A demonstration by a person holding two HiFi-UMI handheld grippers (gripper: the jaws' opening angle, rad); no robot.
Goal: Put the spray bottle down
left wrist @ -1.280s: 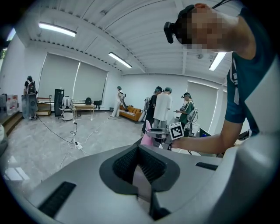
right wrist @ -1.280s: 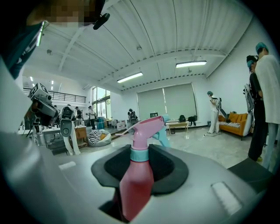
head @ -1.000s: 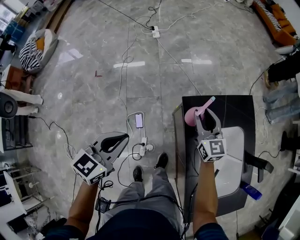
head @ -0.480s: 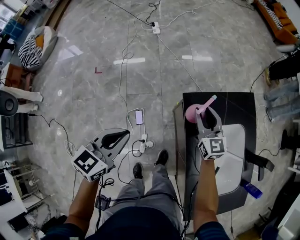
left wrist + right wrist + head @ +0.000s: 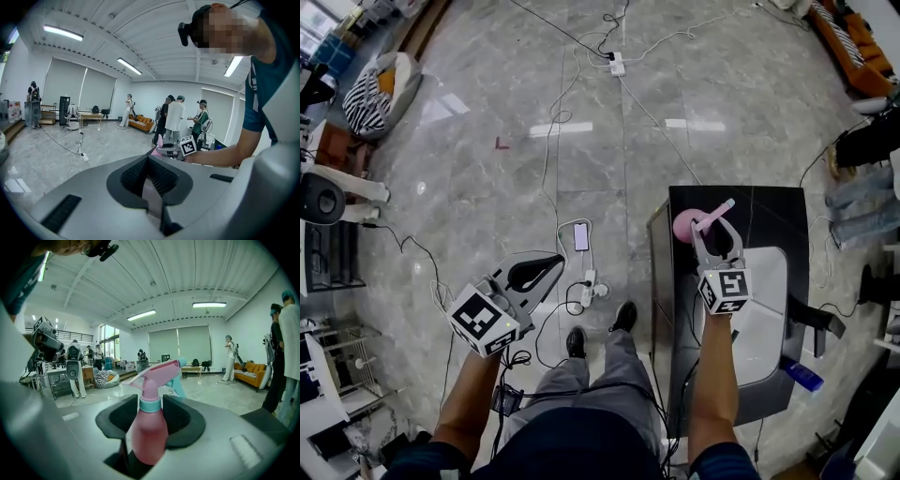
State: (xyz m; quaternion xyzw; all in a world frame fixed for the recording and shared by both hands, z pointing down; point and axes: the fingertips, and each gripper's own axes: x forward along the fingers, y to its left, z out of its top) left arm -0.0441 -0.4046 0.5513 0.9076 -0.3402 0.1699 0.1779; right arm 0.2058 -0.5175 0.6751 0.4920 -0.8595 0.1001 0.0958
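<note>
Fingers point(image 5: 182, 417) of right gripper point(image 5: 716, 231) opening around upright spray bottle point(image 5: 149, 432), nozzle aimed forward-right; left gripper point(image 5: 551, 263) clenched, empty.

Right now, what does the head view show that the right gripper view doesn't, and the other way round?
Only the head view shows the black table, the phone on the floor and the left gripper. Only the right gripper view shows the ceiling lights and the teal collar under the spray head. Both show the pink spray bottle between the jaws of the right gripper, which are opening.
</note>
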